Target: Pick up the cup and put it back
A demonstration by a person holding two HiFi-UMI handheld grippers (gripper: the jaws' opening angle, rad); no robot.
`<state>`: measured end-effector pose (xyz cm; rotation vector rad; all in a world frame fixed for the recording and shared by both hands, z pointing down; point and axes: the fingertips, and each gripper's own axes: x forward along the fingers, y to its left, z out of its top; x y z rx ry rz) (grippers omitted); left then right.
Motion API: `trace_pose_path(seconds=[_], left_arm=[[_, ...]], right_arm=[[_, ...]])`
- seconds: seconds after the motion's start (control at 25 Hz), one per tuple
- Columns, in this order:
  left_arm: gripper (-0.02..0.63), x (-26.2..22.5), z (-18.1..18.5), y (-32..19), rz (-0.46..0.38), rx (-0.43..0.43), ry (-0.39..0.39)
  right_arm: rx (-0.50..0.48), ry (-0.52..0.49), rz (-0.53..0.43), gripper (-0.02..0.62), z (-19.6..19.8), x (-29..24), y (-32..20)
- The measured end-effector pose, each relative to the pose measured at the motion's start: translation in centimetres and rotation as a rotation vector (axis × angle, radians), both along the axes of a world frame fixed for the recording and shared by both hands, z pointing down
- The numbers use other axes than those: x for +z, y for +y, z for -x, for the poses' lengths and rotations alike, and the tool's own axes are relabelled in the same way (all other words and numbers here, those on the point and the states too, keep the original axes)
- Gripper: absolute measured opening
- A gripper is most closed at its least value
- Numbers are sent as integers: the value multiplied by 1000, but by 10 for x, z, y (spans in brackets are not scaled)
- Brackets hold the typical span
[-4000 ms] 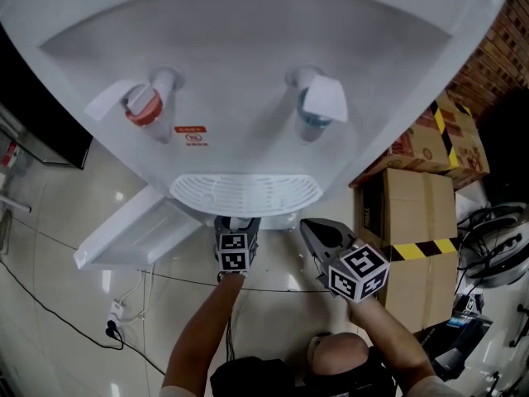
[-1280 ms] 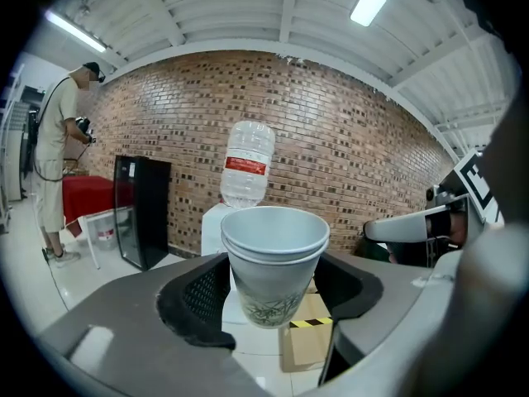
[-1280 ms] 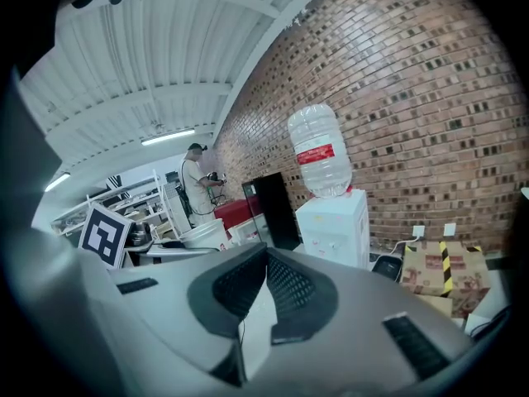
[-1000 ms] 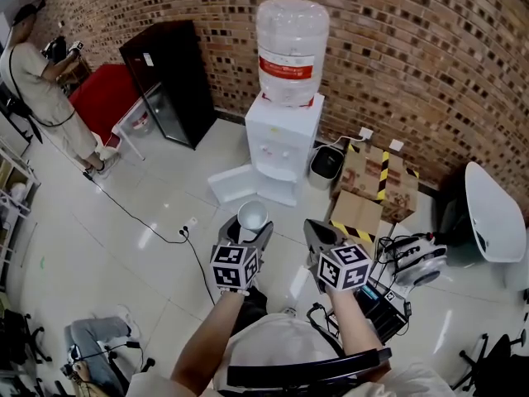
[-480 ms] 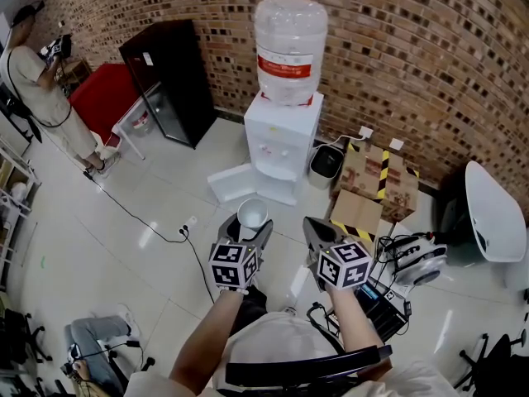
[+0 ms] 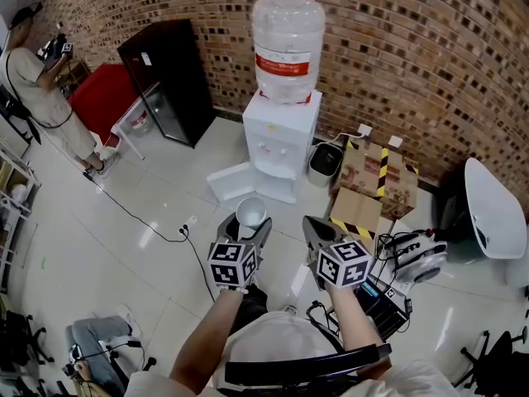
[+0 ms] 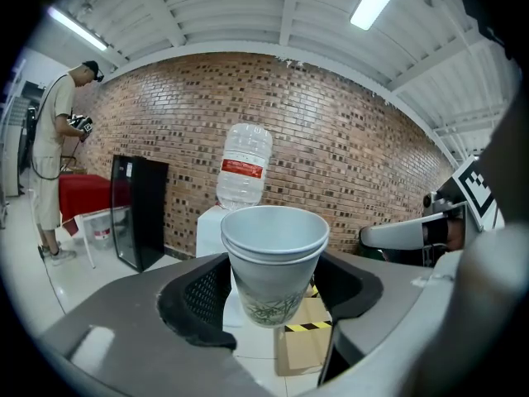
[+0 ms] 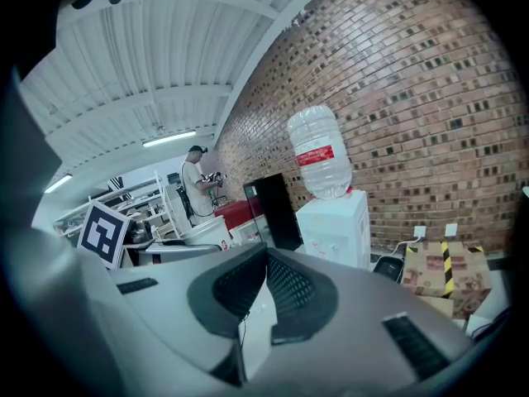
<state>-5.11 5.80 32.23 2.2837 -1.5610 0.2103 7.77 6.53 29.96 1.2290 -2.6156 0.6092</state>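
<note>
Your left gripper (image 7: pixel 273 294) is clamped on the cup (image 7: pixel 274 255), with one pad against each side of its lower wall. The cup stands upright, its long axis vertical, mouth up and narrow base down. Two rims show at the top, one nested inside the other. You hold it in the air above the floor (image 6: pixel 165 213), in front of the water dispenser (image 6: pixel 283 143) and well apart from it. Your right gripper (image 8: pixel 266 261), just beside the left, has its jaws pressed together with nothing between them.
</note>
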Motion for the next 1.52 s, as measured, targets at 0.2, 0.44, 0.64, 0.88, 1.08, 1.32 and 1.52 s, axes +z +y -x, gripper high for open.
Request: trace_pose_path(seconds=[0.2,0.44,0.64,0.88,1.08,1.32,1.52], left_arm=[[324,1,0,3,-1,-1,-3],[324,4,2,4,8,-12,-8],[324,14,5,10,32,-22,-11],[323,36,14,12,78,-36,-13],[324,59,22,-5,116,-18,-17],[323,82,35,-60,128,52,-19],[322,111,50,-111,139,120,-33]], right_arm=[[5,-6,0,6,-1,1,2],[4,-8,2,6,0,1,4],[2,-11,30,6,0,13,7],[10,41,58,9,-2,39,7],[44,47,122,11,-2,67,-12],[94,-3,190,11,13,94,-72],[113,13,170,11,30,113,-129]])
